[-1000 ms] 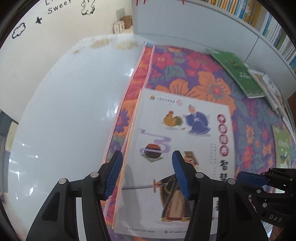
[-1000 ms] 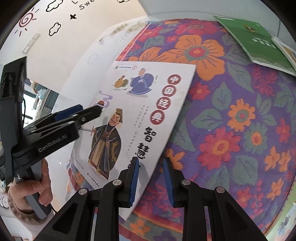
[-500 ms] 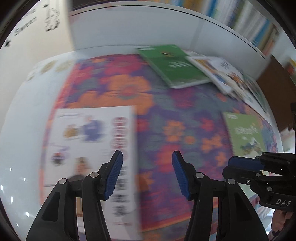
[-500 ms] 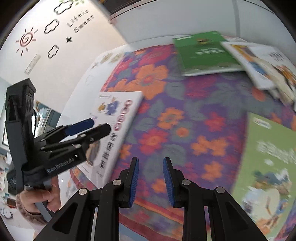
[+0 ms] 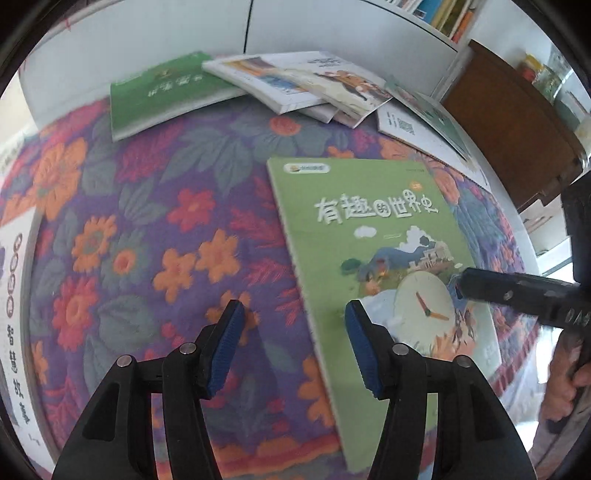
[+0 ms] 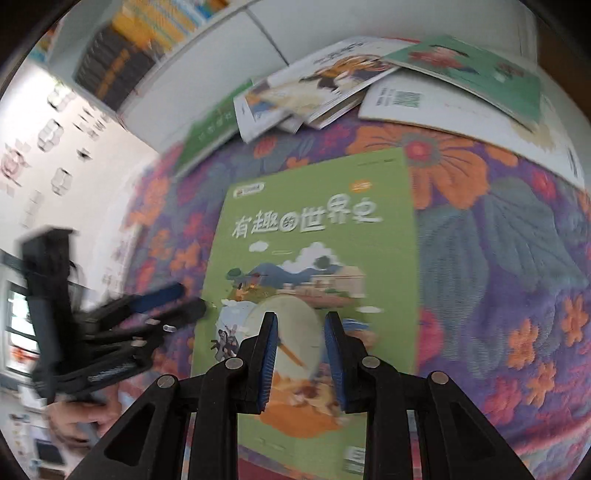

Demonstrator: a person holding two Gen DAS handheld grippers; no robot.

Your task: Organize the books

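A light green book with a clock on its cover (image 5: 376, 251) (image 6: 314, 240) lies flat on the floral cloth (image 5: 147, 221). My left gripper (image 5: 295, 317) (image 6: 190, 301) hangs open above the book's left edge, one finger over the cloth and one over the cover. My right gripper (image 6: 301, 325) (image 5: 465, 286) hovers over the clock picture, jaws a narrow gap apart with nothing between them. A white book with red circles (image 5: 14, 295) lies at the far left edge of the cloth.
At the back lie a dark green book (image 5: 162, 92) (image 6: 210, 129) and a loose pile of several overlapping books (image 5: 306, 85) (image 6: 332, 81). A white shelf unit with books (image 5: 443, 14) stands behind them. A brown cabinet (image 5: 517, 122) is at the right. A person's hand (image 5: 565, 387) holds the right gripper.
Both grippers have swept right across the cloth, away from the white book and over to the light green book. The white book has slid to the left edge of view.
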